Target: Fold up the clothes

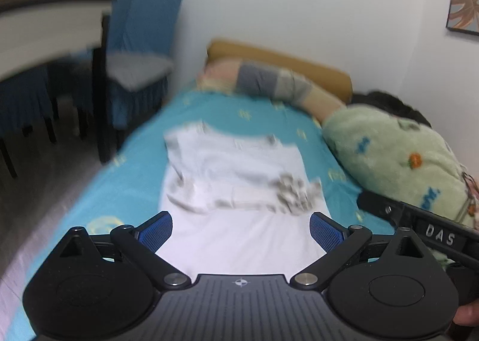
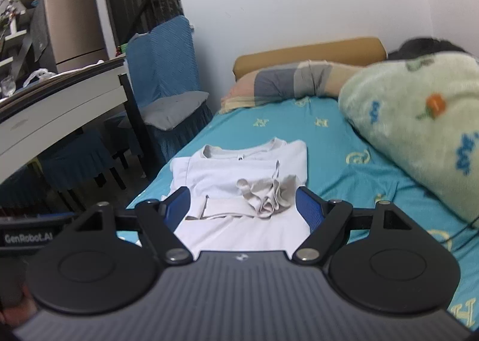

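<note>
A white T-shirt [image 2: 239,167] lies flat on the teal bed sheet [image 2: 344,179], collar toward the far end. Its sleeves are folded in over the chest, and a grey sleeve end [image 2: 269,194] is bunched at the right. My right gripper [image 2: 244,206] hovers open over the shirt's near half, blue pads [image 2: 310,209] wide apart with nothing between them. In the blurred left wrist view the same shirt [image 1: 233,167] lies ahead, and my left gripper [image 1: 241,230] is open above its near hem. The right gripper's body [image 1: 434,236] sits close on the right.
A person lies along the bed's right side under a green fleece blanket [image 2: 419,131], head by the tan headboard [image 2: 308,56]. A striped pillow [image 2: 284,83] is at the far end. A blue-covered chair [image 2: 167,77] and a white table [image 2: 60,101] stand left of the bed.
</note>
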